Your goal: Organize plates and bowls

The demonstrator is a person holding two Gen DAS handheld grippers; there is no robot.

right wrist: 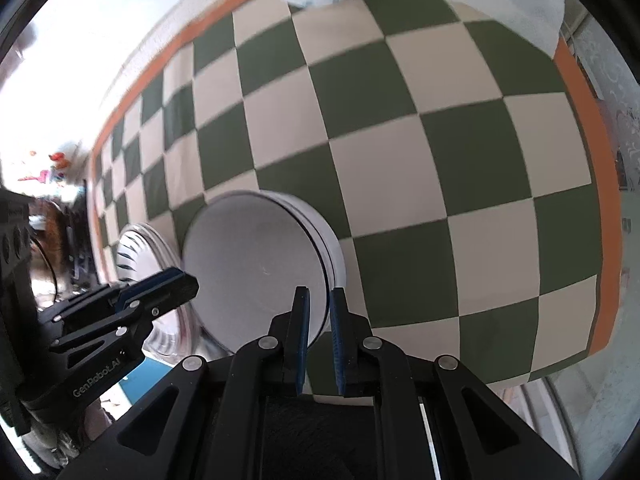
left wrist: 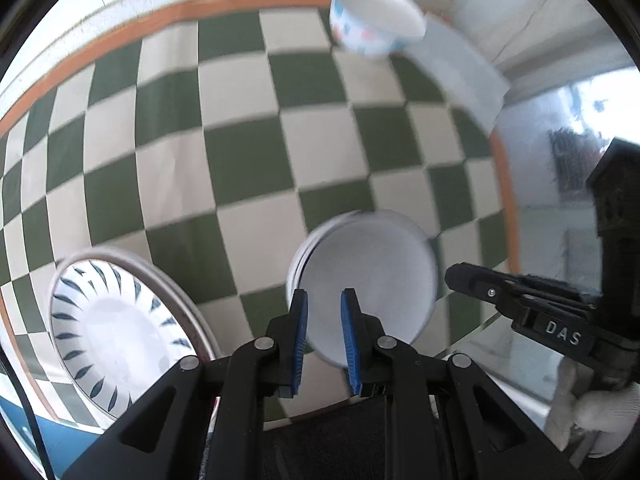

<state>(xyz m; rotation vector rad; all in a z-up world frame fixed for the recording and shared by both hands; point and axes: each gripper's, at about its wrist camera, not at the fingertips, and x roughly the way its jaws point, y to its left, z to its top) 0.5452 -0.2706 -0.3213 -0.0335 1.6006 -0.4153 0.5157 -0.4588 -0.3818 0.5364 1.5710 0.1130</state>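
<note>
Both grippers point steeply down over a table with a green-and-cream checked cloth (right wrist: 400,160), orange-bordered. Left gripper (left wrist: 324,336): blue-padded tongs drawn together, nothing visibly pinched. Right gripper (right wrist: 319,332): tongs likewise together, at the near edge of the white plate stack (right wrist: 256,264); whether they pinch the rim, cannot tell. To the stack's left, touching or just overlapping it, the blue-leaf patterned plate (left wrist: 116,332). Mid-cloth bare. At the far edge, a spotted bowl (left wrist: 376,20) beside a folded white cloth (left wrist: 460,72). Beyond, pale wall and bright windows.
</note>
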